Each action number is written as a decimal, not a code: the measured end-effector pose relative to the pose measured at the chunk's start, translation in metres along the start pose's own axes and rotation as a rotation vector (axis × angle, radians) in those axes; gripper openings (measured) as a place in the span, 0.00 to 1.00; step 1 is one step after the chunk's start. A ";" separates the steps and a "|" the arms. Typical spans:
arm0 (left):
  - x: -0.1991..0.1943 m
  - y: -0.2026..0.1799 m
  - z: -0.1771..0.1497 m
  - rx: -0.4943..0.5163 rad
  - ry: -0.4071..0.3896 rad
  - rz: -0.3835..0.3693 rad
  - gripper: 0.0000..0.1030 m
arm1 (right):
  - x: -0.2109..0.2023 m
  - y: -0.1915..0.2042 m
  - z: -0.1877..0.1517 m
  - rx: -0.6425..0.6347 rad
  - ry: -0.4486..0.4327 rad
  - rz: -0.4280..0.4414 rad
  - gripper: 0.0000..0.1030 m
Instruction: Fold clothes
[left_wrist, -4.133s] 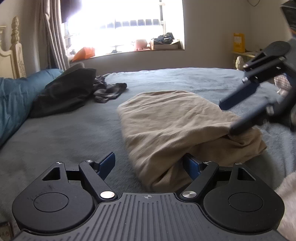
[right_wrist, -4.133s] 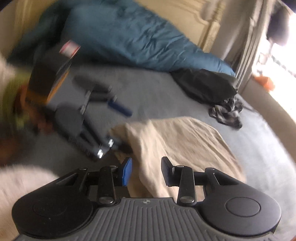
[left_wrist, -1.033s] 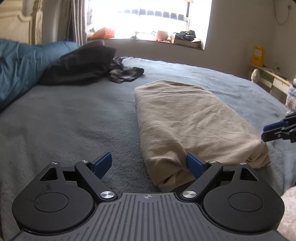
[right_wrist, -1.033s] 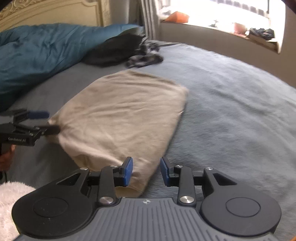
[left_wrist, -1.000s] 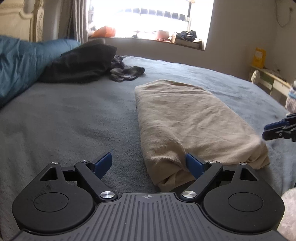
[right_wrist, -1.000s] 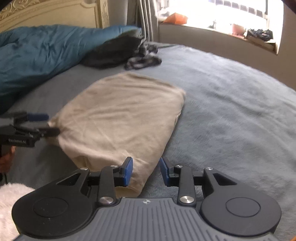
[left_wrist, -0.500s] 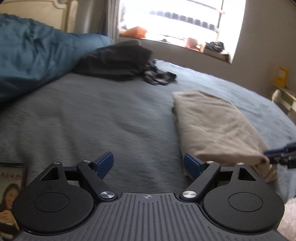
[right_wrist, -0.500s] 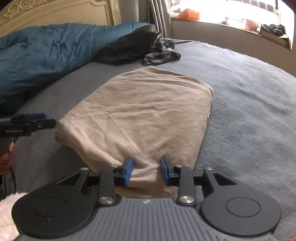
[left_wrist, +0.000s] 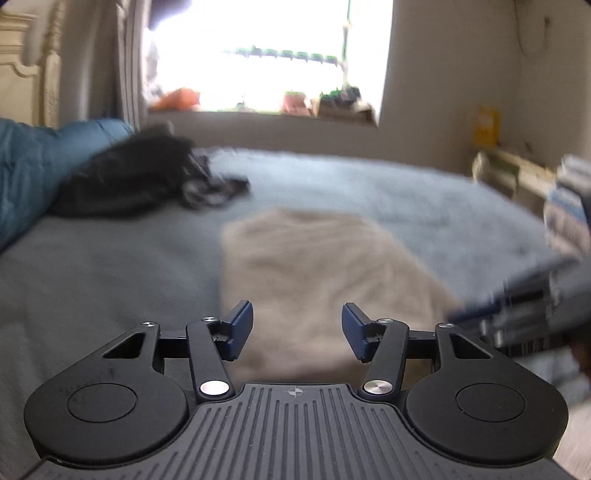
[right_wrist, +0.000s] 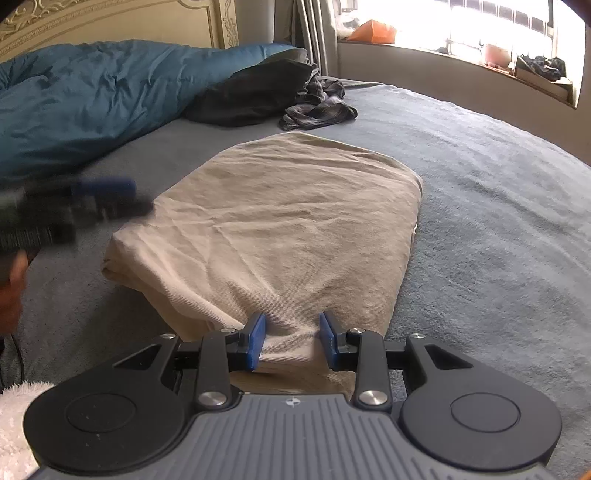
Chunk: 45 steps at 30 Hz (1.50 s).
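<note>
One folded tan cotton garment (right_wrist: 280, 229) lies mid-bed on the grey-blue blanket (right_wrist: 498, 221), and I have two grippers on it. My right gripper (right_wrist: 291, 338) tilts down at its near edge, jaws partly apart with a fabric ridge pinched between them. My left gripper (left_wrist: 297, 328) is closing above the cloth, gripping nothing. Beyond: one teal duvet (right_wrist: 85, 99), one black clothes heap (right_wrist: 258, 92).

Blue duvet (right_wrist: 92, 99) against a cream headboard (right_wrist: 110, 22), grey bedspread (right_wrist: 498, 221), bright window (left_wrist: 266, 55), orange object (right_wrist: 373, 31) on sill.
</note>
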<state>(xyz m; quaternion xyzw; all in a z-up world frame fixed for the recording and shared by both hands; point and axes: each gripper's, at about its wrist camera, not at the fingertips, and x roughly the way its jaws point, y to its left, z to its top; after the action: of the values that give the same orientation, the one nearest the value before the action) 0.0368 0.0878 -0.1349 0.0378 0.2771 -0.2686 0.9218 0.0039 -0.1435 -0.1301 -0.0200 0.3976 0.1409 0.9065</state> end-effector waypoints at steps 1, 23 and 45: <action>0.002 -0.003 -0.006 0.006 0.021 0.002 0.53 | 0.000 0.000 0.000 0.002 0.001 0.000 0.34; -0.034 0.003 0.005 -0.023 -0.091 0.042 0.57 | 0.002 0.005 0.002 0.017 0.018 -0.032 0.35; 0.032 -0.019 -0.003 0.043 0.071 0.060 0.59 | 0.004 0.007 0.005 0.016 0.040 -0.043 0.36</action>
<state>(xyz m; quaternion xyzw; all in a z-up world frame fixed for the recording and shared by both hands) 0.0478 0.0572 -0.1533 0.0757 0.3026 -0.2452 0.9179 0.0076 -0.1349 -0.1291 -0.0240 0.4164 0.1175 0.9012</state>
